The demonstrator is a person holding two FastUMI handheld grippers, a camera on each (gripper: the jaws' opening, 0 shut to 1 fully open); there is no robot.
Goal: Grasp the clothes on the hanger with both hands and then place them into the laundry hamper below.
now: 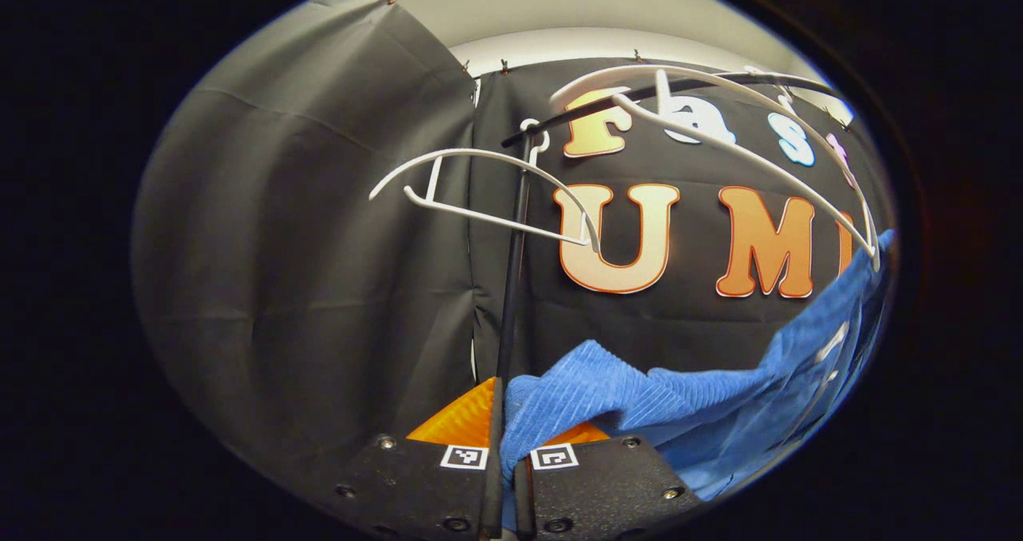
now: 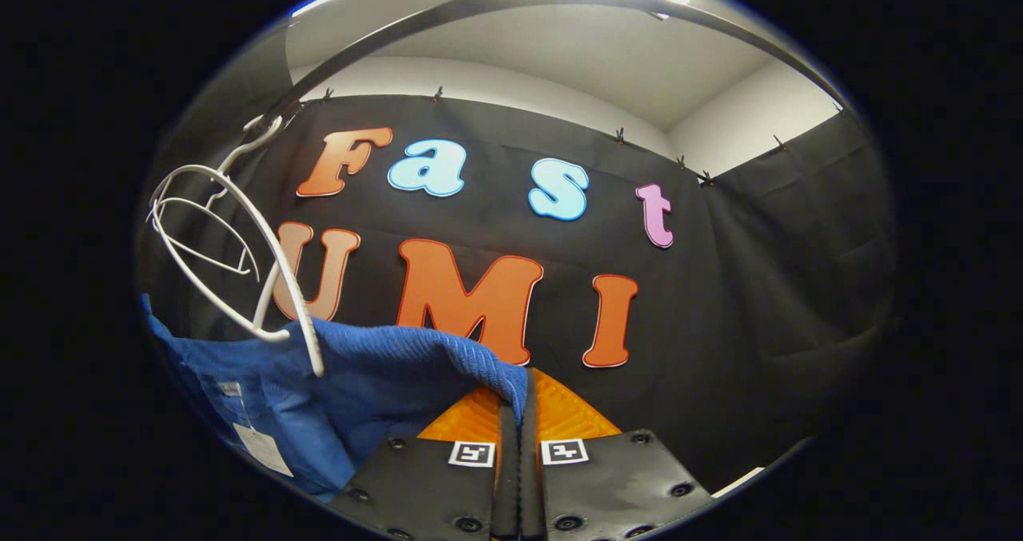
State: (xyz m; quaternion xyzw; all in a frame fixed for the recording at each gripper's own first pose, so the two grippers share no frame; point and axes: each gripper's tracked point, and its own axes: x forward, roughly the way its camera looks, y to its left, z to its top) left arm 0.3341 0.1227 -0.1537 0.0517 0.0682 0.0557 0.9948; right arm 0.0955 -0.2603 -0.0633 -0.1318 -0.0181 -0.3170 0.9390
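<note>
Left gripper (image 1: 505, 429) is clamped on one edge of the blue garment (image 1: 639, 401), cloth pinched between its closed fingers; the right gripper (image 2: 518, 413) pinches the other edge (image 2: 376, 365) the same way, fingers nearly together. Garment sags between the two grippers, one part draped at the tip of the near white hanger (image 1: 743, 137) (image 2: 240, 237), white tags (image 2: 260, 445) hanging from the cloth in the right gripper view. Behind it a second, bare white hanger (image 1: 487, 193) hangs on the dark rail (image 1: 639, 97), by the rack's upright pole (image 1: 515, 269).
</note>
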